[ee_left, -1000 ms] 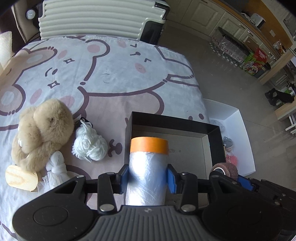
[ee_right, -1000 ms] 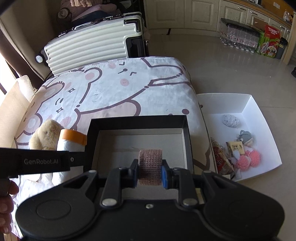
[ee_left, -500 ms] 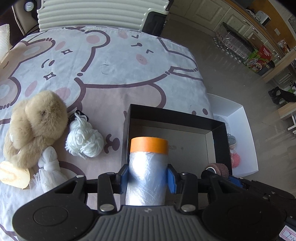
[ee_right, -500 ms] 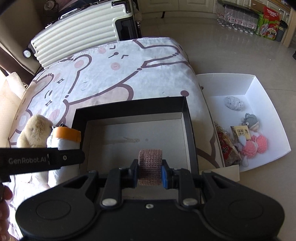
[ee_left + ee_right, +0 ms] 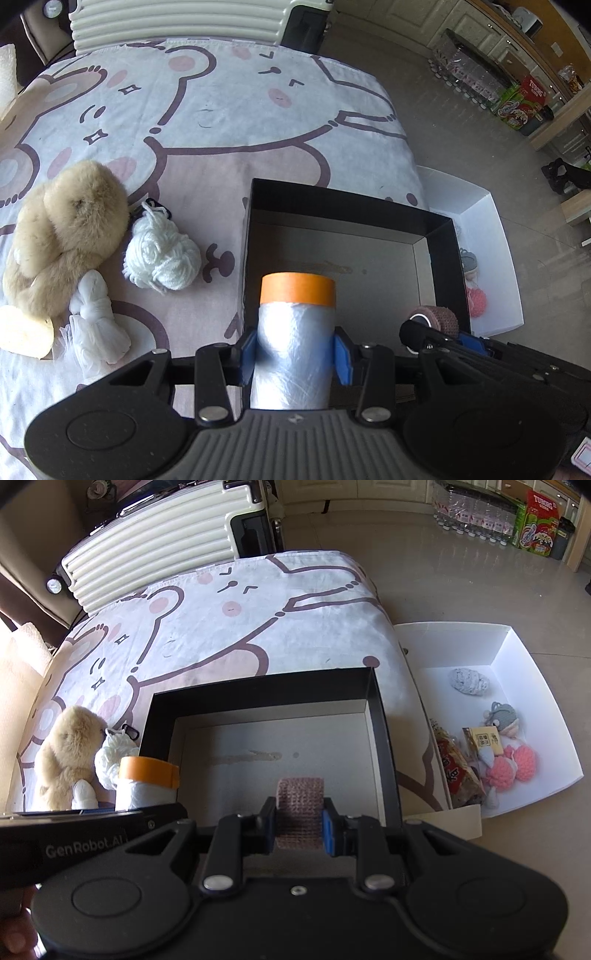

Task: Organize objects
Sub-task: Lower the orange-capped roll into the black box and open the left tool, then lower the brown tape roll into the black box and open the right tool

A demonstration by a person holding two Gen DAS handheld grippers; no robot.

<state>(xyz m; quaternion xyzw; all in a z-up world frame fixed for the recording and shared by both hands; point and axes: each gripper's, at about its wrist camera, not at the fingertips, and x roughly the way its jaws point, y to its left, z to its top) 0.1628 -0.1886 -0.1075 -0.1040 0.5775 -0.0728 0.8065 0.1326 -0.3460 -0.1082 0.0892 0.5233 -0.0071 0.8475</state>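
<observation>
Bed (image 5: 229,110): left tool (image 5: 294,356) pinches film roll (image 5: 295,347); right tool (image 5: 298,821) pinches bandage roll (image 5: 299,810)

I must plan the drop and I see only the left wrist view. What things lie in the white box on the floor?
Observer: A grey yarn ball, a grey knit toy, pink pompoms and a snack bag.
Operator: Is the right gripper's roll gripped well?
Observer: Yes, the right gripper is shut on the brown roll, above the black box.
Operator: Is its far floor bare?
Observer: Yes, only a faint smear.
</observation>
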